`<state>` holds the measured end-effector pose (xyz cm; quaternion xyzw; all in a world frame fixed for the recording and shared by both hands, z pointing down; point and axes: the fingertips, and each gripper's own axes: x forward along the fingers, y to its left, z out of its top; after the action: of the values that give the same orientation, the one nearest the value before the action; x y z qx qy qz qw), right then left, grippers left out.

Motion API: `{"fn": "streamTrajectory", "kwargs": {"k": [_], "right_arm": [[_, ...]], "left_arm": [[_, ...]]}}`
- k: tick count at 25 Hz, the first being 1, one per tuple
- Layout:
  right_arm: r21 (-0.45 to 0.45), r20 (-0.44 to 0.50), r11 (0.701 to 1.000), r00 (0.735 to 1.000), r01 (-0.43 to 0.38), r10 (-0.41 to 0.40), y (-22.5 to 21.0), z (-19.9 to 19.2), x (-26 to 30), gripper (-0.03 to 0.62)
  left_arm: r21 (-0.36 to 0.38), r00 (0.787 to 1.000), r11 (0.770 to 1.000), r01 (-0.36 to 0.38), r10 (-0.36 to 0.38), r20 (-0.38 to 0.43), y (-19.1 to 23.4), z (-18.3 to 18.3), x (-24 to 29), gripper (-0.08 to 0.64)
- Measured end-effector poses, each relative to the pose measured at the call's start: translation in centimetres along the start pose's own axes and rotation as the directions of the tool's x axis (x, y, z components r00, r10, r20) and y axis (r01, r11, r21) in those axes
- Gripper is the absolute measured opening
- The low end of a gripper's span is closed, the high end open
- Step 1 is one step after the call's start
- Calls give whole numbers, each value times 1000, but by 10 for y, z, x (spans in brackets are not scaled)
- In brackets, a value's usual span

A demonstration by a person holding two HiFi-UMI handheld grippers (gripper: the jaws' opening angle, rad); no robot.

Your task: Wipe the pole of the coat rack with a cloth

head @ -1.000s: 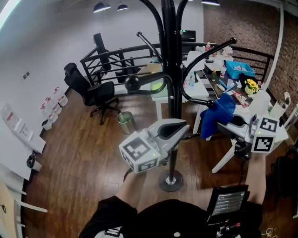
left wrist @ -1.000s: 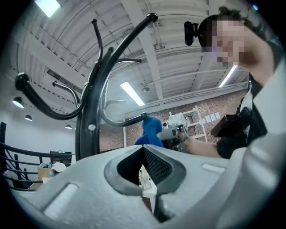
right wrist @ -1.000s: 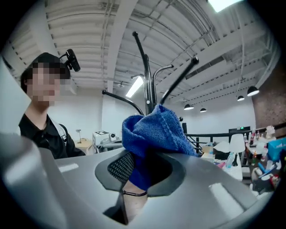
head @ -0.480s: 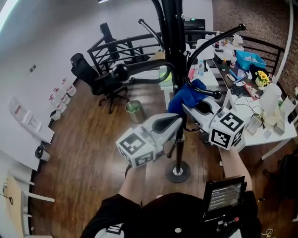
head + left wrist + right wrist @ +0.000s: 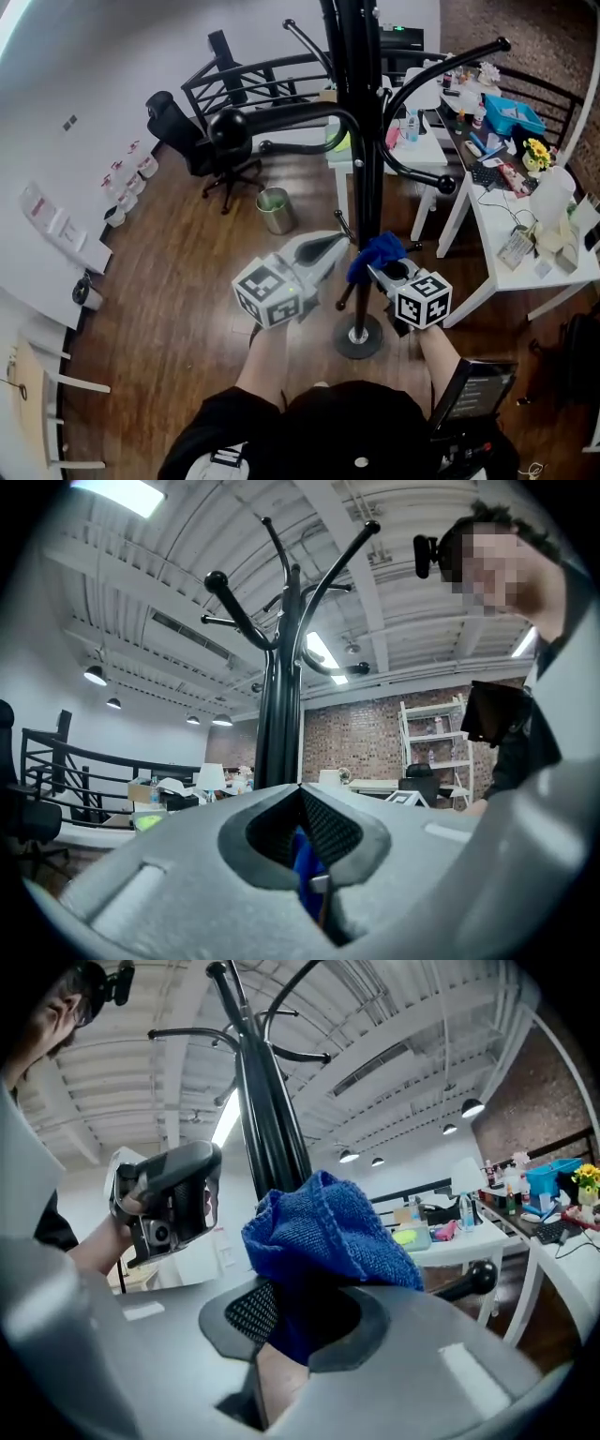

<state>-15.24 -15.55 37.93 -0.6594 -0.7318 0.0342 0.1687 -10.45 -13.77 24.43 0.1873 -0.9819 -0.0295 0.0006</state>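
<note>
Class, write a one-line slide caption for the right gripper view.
Right claw shut on a bunched blue cloth, held in front of the black coat rack pole.

One black metal coat rack (image 5: pixel 361 169), one blue terry cloth (image 5: pixel 377 253), and two grey grippers: the left hand-held gripper (image 5: pixel 330 246) and the right hand-held gripper (image 5: pixel 382 270). Around them stand one black office chair (image 5: pixel 183 141), one round metal waste bin (image 5: pixel 275 210) and two white tables (image 5: pixel 497 227)

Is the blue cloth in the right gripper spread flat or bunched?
Bunched: the blue cloth bulges in a crumpled wad out of the shut right gripper.
</note>
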Motion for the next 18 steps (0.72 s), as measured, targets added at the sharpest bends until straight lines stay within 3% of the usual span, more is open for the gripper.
{"fn": "streamTrajectory", "kwargs": {"k": [7, 10, 14, 18], "right_arm": [[-1, -41, 999, 998, 44, -44, -18, -41, 10, 69], [38, -49, 998, 997, 54, -52, -25, -58, 13, 69], [39, 132, 999, 991, 13, -18, -2, 14, -6, 69], [-66, 311, 998, 950, -18, 38, 32, 127, -32, 71]], "left_arm": [[-13, 1000, 1000, 4, -5, -9, -3, -8, -2, 2], [-30, 1000, 999, -18, 18, -19, 1, -15, -7, 2], [-29, 998, 998, -52, 51, -21, 5, -16, -17, 2], [-27, 998, 997, -70, 70, -7, 14, -7, -16, 2]]}}
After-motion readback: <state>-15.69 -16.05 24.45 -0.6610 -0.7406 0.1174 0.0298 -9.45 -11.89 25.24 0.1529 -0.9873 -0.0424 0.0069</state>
